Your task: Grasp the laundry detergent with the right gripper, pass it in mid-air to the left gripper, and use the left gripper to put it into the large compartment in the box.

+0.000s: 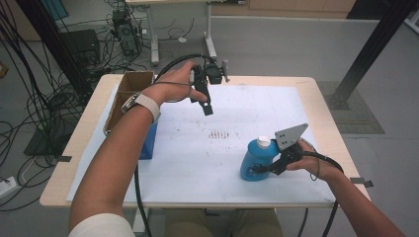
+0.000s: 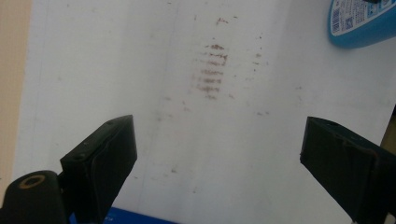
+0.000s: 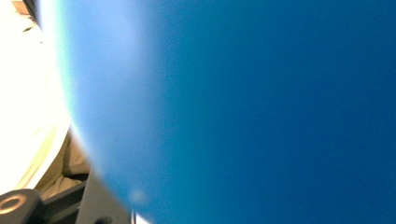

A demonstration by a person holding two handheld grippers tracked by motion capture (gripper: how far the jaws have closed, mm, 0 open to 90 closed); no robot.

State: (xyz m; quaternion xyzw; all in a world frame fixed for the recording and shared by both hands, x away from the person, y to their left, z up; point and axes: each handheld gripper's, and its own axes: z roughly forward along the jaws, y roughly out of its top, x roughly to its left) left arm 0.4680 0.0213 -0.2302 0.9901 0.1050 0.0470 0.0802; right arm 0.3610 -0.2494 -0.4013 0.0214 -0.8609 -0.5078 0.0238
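Right gripper (image 1: 260,169): held low over the near right part of the surface (image 1: 306,190), with the right hand (image 1: 307,160) wrapped around its body from the right and the forearm entering from the bottom right corner of the high view. The gripper points left and lies roughly level. Its jaws are clamped on the lower body of the blue bottle (image 1: 257,160). The grey three-cornered plate on top of the gripper stands just beside the bottle's white cap (image 1: 264,141). In the right gripper view the blue wall of the bottle (image 3: 243,107) sits hard against the camera, out of focus.

Blue bottle: upright on the white sheet (image 1: 197,173), in the near right area of the surface.

Left gripper (image 1: 206,106): held above the far left part of the surface, well apart from the bottle. The left hand (image 1: 175,84) grips its body, the forearm rising diagonally from the bottom left of the high view, with a watch on the wrist. The gripper tilts downward toward the sheet. In the left gripper view its jaws stand wide apart with nothing between them, over a patch of brown marks (image 2: 212,70) on the sheet.

A cardboard box (image 1: 129,94) stands at the left edge of the surface, beneath the left forearm.
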